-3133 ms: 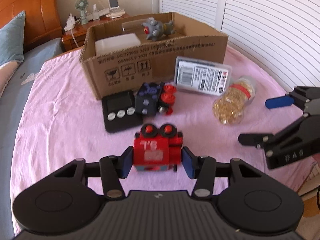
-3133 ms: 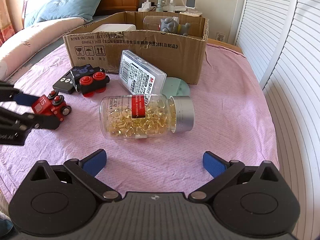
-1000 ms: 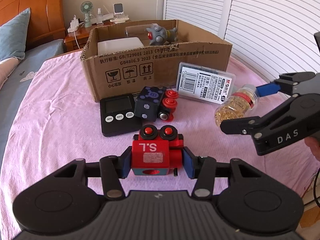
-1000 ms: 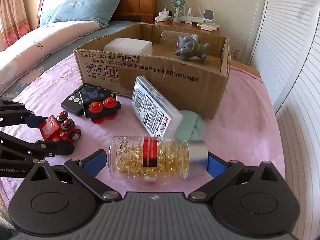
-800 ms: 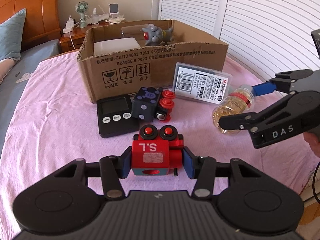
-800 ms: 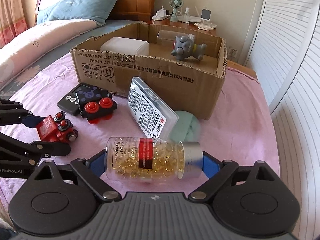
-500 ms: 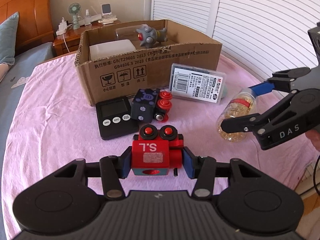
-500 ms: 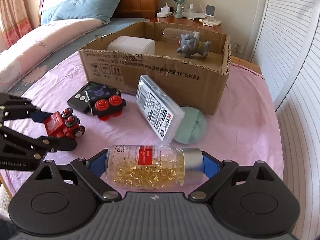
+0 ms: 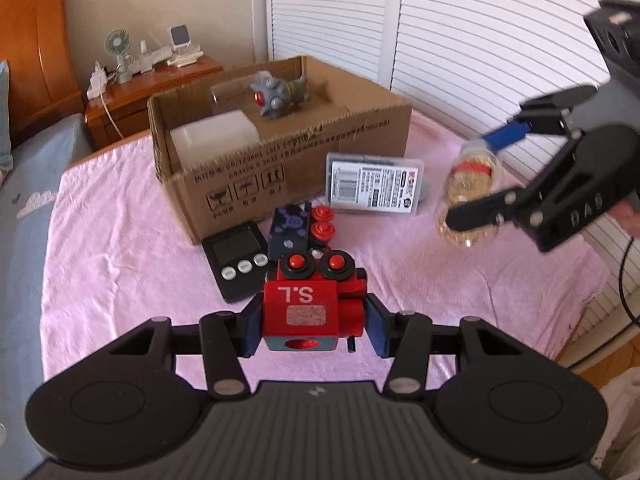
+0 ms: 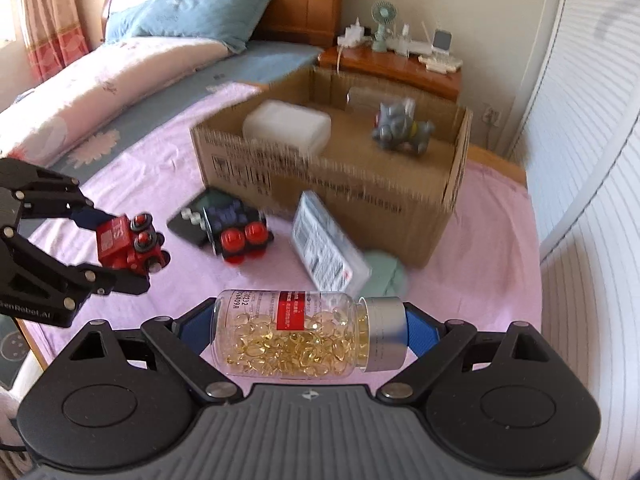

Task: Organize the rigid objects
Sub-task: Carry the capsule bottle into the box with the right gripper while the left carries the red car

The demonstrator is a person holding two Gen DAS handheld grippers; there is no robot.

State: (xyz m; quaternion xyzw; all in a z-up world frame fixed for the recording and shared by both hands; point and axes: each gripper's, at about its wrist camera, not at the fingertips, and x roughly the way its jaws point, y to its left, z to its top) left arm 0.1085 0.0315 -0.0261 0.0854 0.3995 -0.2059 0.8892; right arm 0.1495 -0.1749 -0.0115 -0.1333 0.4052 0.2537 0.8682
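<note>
My left gripper (image 9: 312, 326) is shut on a red toy train (image 9: 314, 304) and holds it above the pink bedspread; it also shows in the right wrist view (image 10: 128, 240). My right gripper (image 10: 308, 330) is shut on a clear capsule bottle (image 10: 304, 334) with a silver cap, lifted off the bed; the bottle also shows in the left wrist view (image 9: 470, 196). The open cardboard box (image 9: 288, 152) stands behind, holding a grey toy figure (image 9: 278, 92) and a white case (image 9: 214, 140).
On the bedspread in front of the box lie a black timer (image 9: 238, 256), a dark blue and red toy block (image 9: 304, 228), a clear flat labelled case (image 9: 374, 186) and a pale green round thing (image 10: 386, 276). A nightstand (image 9: 152, 76) stands behind; shutters are to the right.
My right gripper closed on the capsule bottle and lifted it off the bed. My left gripper rose with the red train. Both are higher above the bed.
</note>
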